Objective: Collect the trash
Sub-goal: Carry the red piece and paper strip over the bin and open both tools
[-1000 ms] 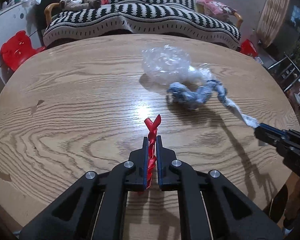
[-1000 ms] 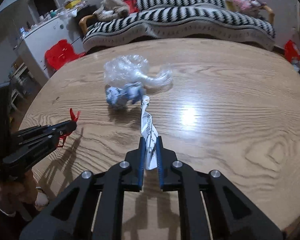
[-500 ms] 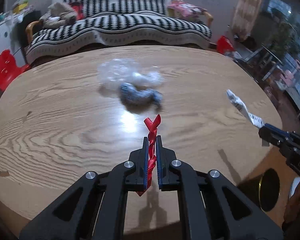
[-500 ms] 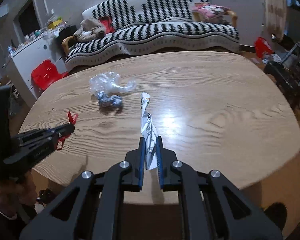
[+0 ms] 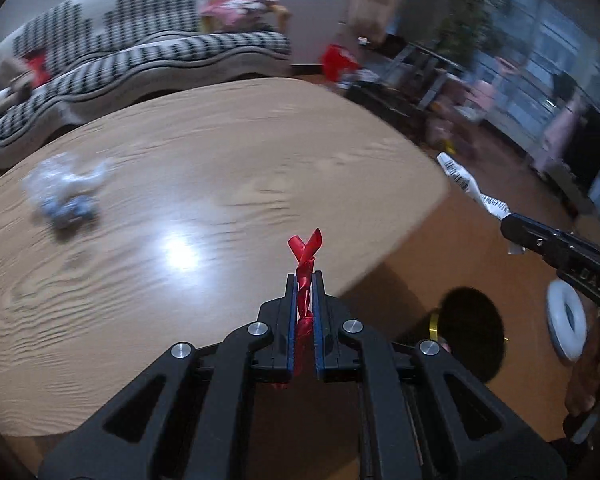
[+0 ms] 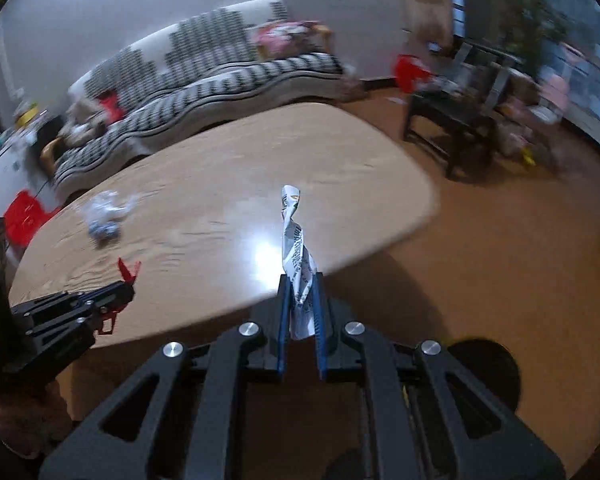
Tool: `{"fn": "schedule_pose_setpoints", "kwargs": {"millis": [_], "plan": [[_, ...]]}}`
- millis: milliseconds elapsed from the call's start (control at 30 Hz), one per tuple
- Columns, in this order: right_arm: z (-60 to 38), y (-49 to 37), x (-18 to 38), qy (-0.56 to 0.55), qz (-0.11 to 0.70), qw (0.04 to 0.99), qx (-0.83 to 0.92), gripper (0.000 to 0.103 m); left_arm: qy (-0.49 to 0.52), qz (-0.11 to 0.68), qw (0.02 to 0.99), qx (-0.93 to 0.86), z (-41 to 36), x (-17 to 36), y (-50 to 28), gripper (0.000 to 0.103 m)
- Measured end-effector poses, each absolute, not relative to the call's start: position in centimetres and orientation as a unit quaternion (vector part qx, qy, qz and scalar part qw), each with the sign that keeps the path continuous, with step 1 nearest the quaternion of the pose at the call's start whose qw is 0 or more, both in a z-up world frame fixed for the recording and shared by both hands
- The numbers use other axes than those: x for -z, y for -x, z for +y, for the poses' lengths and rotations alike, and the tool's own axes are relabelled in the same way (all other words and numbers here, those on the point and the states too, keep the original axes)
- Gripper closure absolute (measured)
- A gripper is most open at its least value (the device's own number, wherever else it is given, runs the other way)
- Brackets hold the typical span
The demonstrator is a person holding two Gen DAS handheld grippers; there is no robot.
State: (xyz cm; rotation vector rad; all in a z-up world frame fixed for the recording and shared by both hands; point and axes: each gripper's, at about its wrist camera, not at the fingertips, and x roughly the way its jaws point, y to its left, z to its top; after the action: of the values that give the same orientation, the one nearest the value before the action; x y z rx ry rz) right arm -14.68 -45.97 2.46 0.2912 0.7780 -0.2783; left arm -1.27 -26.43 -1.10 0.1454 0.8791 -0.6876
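Two tongs (image 5: pixel 304 280) (image 6: pixel 300 284) clamped: red wrapper (image 5: pixel 305 256), white wrapper (image 6: pixel 296 248).

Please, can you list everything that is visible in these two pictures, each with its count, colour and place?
red twisted wrapper: one, red, clamped in the left tool.
white printed wrapper: one, white with dark print, clamped in the right tool.
clear plastic wad: one, transparent, on the far left of the table.
blue crumpled wrapper: one, blue and white, on the table against the plastic wad.
table: one, light wood, rounded edge.
dark round bin: one, black, on the floor beside the table.
sofa: one, black and white pattern, behind the table.
red stool: one, red, on the left past the table.
dark side table: one, black, on the right.
left tool: one, black, blue pads, shut.
right tool: one, black, blue pads, shut.
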Motion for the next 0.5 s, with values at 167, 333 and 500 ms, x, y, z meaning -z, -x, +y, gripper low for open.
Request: {"fn": "schedule_pose_setpoints", "kwargs": {"millis": [167,333,500], "plan": [[-51.6,20.1,-0.6,-0.166,0.388,0.885,0.197,0.091,-0.077,0.421,0.819,0.383,-32.7,1.9,4.0,0.097],[-56.2,25.6,1.4,-0.202,0.402,0.857,0.251,0.091,-0.084,0.429,0.784,0.440,-38.7,3.3,7.2,0.097],[-59.7,29.5,3.6,-0.247,0.426,0.818,0.297,0.091,-0.092,0.444,0.747,0.486,-43.7,5.5,10.2,0.097]]}}
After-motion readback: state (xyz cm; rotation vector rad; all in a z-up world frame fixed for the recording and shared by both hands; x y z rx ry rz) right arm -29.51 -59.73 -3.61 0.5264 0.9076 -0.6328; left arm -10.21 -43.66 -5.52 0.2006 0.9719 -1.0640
